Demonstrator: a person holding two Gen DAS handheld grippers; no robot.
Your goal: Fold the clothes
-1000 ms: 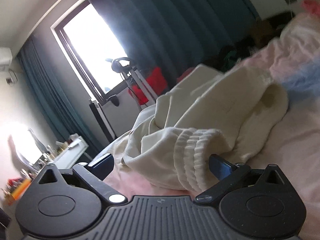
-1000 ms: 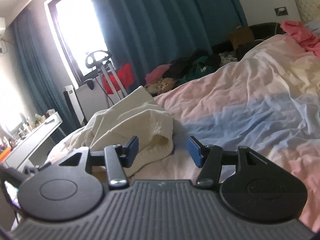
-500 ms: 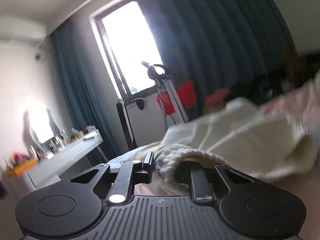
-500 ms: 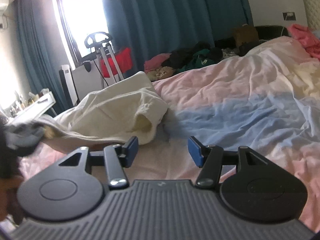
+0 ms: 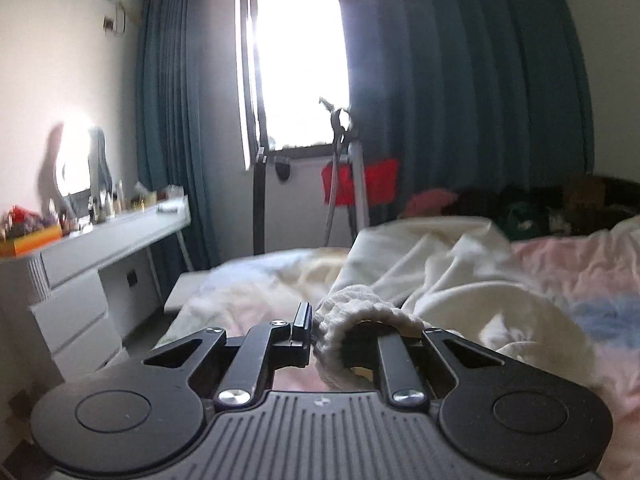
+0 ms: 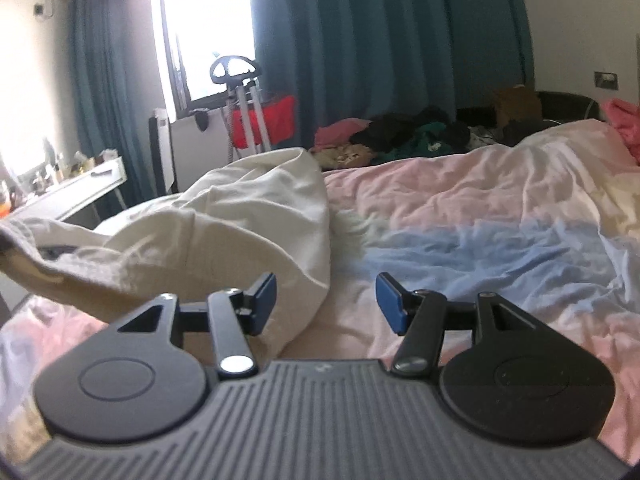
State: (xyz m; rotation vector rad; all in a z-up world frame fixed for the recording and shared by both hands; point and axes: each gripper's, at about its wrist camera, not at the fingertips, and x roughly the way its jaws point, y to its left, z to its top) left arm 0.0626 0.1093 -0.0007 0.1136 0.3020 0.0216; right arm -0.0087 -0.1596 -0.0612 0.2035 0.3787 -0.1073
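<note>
Left gripper clamped on ribbed cuff of cream sweatshirt heaped near bed's window-side edge, right gripper apart and empty, spreading step, next likely grabbing another edge.

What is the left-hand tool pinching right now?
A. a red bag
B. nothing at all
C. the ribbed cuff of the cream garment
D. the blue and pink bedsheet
C: in the left wrist view the left tool is closed on the ribbed cuff of the cream garment, which bunches between its fingers above the bedsheet.
</note>
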